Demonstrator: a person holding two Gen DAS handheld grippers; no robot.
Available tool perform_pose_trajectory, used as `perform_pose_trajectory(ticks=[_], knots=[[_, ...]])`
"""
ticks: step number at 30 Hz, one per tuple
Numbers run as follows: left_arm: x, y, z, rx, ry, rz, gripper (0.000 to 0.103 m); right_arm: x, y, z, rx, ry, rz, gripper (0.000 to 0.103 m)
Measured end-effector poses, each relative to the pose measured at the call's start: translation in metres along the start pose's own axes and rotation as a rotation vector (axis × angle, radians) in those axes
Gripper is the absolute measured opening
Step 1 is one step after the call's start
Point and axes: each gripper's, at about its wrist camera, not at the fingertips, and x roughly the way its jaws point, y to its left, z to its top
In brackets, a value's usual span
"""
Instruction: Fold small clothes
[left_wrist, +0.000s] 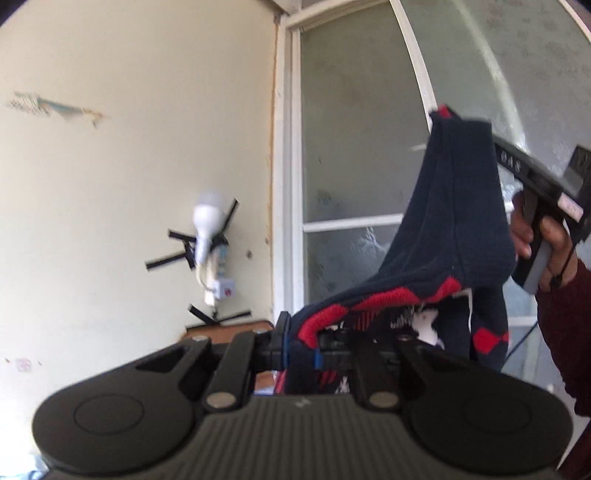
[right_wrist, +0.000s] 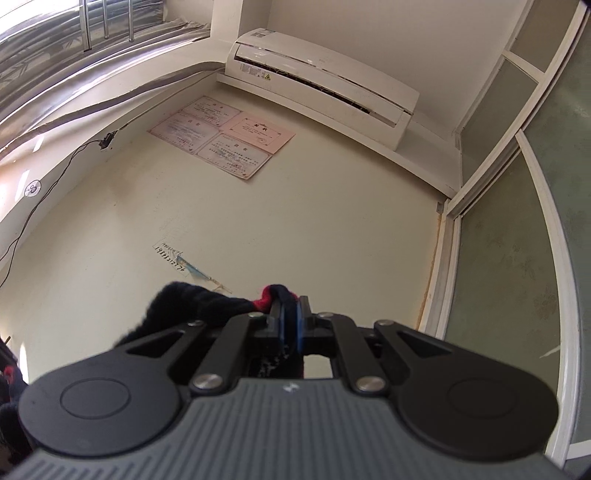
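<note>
A small navy garment (left_wrist: 454, 221) with red trim hangs in the air, stretched between both grippers. My left gripper (left_wrist: 301, 349) is shut on its lower red-trimmed edge. My right gripper (right_wrist: 290, 319) is shut on another navy and red edge (right_wrist: 271, 293) of the garment, and the cloth bunches to its left. In the left wrist view the right gripper (left_wrist: 524, 170) shows at the upper right, held by a hand, with the garment's top corner at its tip. Both cameras point up at the walls.
A cream wall with a taped light bulb (left_wrist: 208, 221) stands behind the left gripper. A frosted glass door (left_wrist: 354, 155) is to the right. An air conditioner (right_wrist: 321, 77) and certificates (right_wrist: 225, 134) hang on the wall above. A brown table corner (left_wrist: 225, 330) shows low.
</note>
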Motion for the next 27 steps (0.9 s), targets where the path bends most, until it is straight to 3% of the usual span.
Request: perform_pose_trajectory(ticks=[6, 9, 14, 17, 20, 25, 27], knots=[[-0.068, -0.015, 0.060, 0.022, -0.164, 0.195, 0.010, -0.017, -0.013, 0.003, 0.087, -0.032, 0.019, 0.009], [-0.093, -0.041, 0.082, 0.078, -0.221, 0.269, 0.010, -0.022, -0.017, 0.008, 0.128, -0.053, 0.045, 0.009], [-0.094, -0.058, 0.101, 0.137, -0.233, 0.404, 0.010, -0.006, -0.013, 0.001, 0.193, -0.016, 0.105, 0.009], [-0.085, -0.039, 0.091, 0.104, -0.161, 0.459, 0.010, 0.019, -0.001, -0.030, 0.241, 0.073, 0.160, 0.009], [-0.065, -0.005, 0.069, 0.013, -0.030, 0.515, 0.010, 0.051, 0.021, -0.074, 0.286, 0.196, 0.220, 0.009], [-0.005, 0.083, -0.001, -0.152, 0.226, 0.662, 0.010, 0.119, 0.088, -0.174, 0.381, 0.445, 0.306, 0.009], [0.025, 0.125, -0.044, -0.230, 0.334, 0.750, 0.011, 0.151, 0.129, -0.227, 0.412, 0.597, 0.349, 0.010]])
